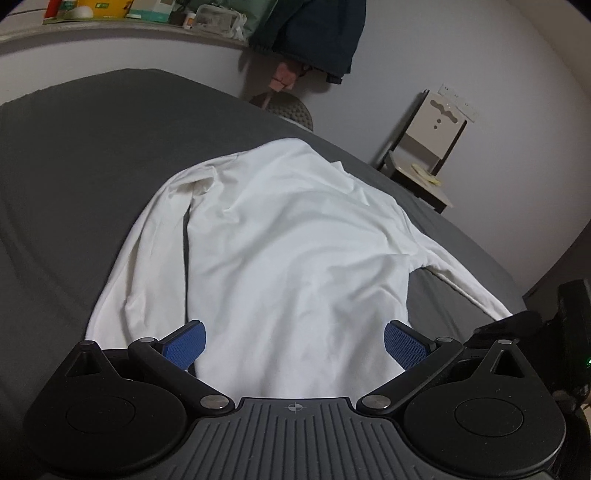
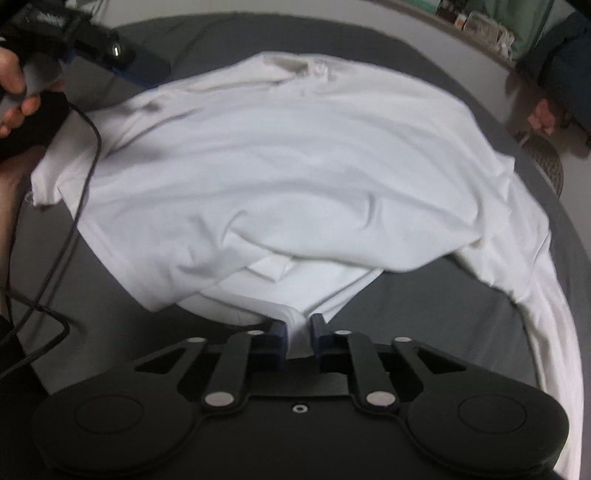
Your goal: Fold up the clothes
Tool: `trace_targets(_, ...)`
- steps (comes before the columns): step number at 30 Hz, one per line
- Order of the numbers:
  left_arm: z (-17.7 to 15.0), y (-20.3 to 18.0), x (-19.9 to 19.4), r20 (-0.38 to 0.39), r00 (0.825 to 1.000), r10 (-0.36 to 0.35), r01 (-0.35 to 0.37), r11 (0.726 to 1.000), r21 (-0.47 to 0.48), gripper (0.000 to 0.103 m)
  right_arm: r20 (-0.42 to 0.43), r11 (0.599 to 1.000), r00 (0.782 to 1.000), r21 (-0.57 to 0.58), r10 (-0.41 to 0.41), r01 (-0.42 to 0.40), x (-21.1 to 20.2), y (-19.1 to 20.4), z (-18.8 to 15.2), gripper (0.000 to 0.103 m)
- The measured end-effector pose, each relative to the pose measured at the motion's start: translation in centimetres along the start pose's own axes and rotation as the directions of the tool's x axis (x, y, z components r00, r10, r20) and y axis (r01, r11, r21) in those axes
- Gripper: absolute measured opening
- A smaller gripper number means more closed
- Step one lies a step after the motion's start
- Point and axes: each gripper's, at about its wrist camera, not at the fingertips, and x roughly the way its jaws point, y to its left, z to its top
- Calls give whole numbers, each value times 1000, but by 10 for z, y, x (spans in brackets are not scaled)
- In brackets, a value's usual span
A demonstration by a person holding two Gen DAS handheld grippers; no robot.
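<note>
My right gripper (image 2: 298, 325) is pinched shut on an edge of the white shirt (image 2: 280, 166), which lies spread across the grey bed (image 2: 461, 314) filling the middle of the frame. My left gripper (image 1: 293, 341) stands wide over the shirt, holding nothing. I judge this the start of a fold: next, carry the pinched edge over the body while the left takes its own hold.

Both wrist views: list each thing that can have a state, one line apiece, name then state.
white long-sleeved shirt: spread on the bed, wrinkled, not yet folded, one edge pinched.
left gripper: open, blue pads apart over the shirt's near edge, holding nothing.
right gripper: shut on a fold of the shirt.
grey bed sheet: flat, shirt lying on it.
dark jacket: hanging against the wall.
black cable: slack, trailing across the shirt.
</note>
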Motion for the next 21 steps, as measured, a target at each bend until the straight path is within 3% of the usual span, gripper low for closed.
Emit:
trace_targets(6, 0, 7, -7, 2, 1000, 23, -23, 1000, 11, 103, 33, 998, 999, -50, -22, 24, -25, 5, 8, 8)
trace_targets(12, 4, 6, -16, -9, 1000, -14, 15, 995, 103, 103, 15, 985, 999, -166, -44, 46, -58, 21, 8, 8)
trace_targets(15, 7, 5, -21, -26, 1000, -4, 8, 987, 163, 103, -20, 975, 999, -220, -39, 33, -73, 32, 2, 7)
trace_targets(21, 17, 7, -30, -41, 999, -16, 24, 983, 184, 103, -68, 972, 997, -233, 27, -42, -92, 52, -7, 2)
